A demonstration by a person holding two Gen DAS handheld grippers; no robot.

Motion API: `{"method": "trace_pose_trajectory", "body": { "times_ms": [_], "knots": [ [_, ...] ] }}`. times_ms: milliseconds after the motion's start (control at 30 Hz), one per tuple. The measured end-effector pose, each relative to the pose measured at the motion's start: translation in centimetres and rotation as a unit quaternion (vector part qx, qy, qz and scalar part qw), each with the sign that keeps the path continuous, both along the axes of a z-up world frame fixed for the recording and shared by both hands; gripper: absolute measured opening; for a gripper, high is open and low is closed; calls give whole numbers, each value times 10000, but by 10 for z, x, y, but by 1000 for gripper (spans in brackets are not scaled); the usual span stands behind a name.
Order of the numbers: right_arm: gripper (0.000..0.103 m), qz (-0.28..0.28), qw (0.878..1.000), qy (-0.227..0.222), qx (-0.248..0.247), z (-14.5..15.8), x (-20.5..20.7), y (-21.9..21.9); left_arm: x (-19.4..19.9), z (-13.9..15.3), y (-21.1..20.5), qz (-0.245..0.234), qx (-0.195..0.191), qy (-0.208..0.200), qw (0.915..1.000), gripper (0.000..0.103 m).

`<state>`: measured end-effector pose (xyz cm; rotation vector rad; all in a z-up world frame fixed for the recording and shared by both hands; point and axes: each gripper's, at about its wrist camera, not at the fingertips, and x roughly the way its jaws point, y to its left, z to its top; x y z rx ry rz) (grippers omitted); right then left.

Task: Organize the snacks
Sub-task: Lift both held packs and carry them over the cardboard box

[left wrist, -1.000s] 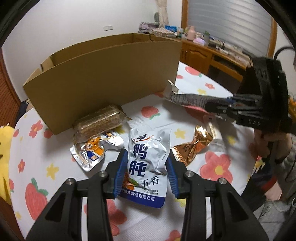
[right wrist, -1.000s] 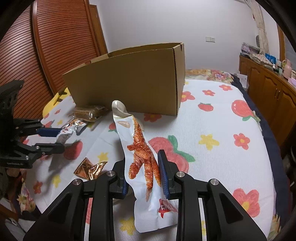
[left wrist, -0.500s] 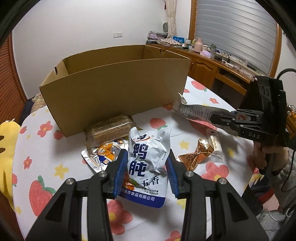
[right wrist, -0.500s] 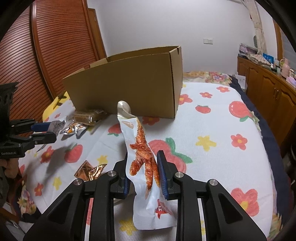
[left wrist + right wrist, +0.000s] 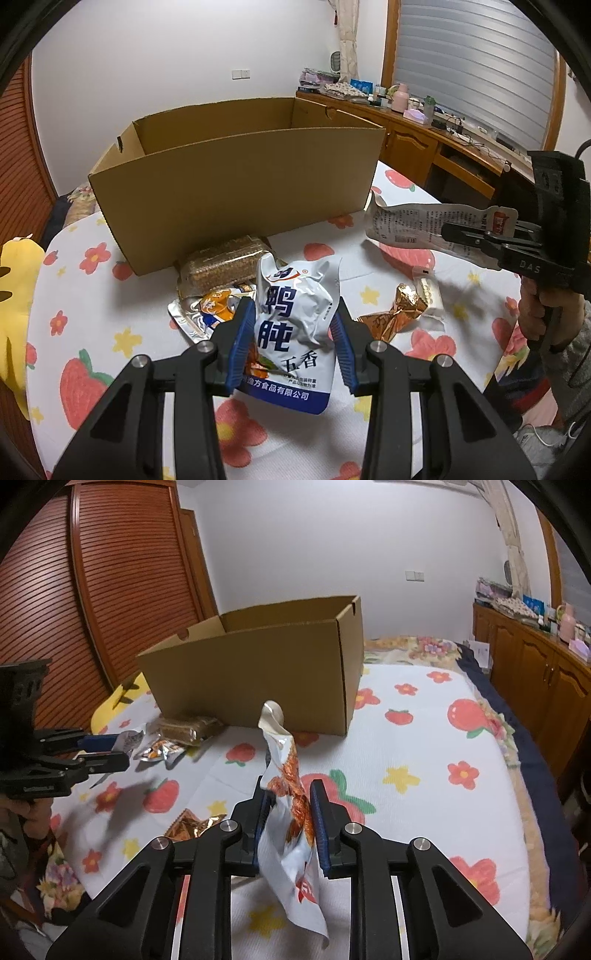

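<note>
Clamped in the left gripper [image 5: 296,341]: a white-and-blue pouch [image 5: 293,334] printed with bold blue characters, raised in front of the cardboard box [image 5: 236,184]. Pinched in the right gripper [image 5: 289,825], jaws just closed tighter: a crumpled white packet [image 5: 290,812] with orange-red print, also before the box. Nearer the box, on the fruit-print cloth [image 5: 424,775]: one brown bar [image 5: 225,264], one orange-and-silver sachet [image 5: 207,312], one copper foil wrapper [image 5: 395,314], one small clear pack [image 5: 428,291].
</note>
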<state>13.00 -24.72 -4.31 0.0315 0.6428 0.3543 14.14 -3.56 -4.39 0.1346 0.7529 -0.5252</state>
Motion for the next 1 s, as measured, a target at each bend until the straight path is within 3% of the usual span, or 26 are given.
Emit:
{"method": "trace_pose_trajectory", "body": {
  "times_ms": [333,1000],
  "knots": [
    [19,126,9997,-195,-17,19,-9,6,0,6,2,38,-68,-69,9999,40],
    [19,294,9947,-940,-295,91,-3,18,34,83,23,386,-359,-919,9944,40]
  ]
}}
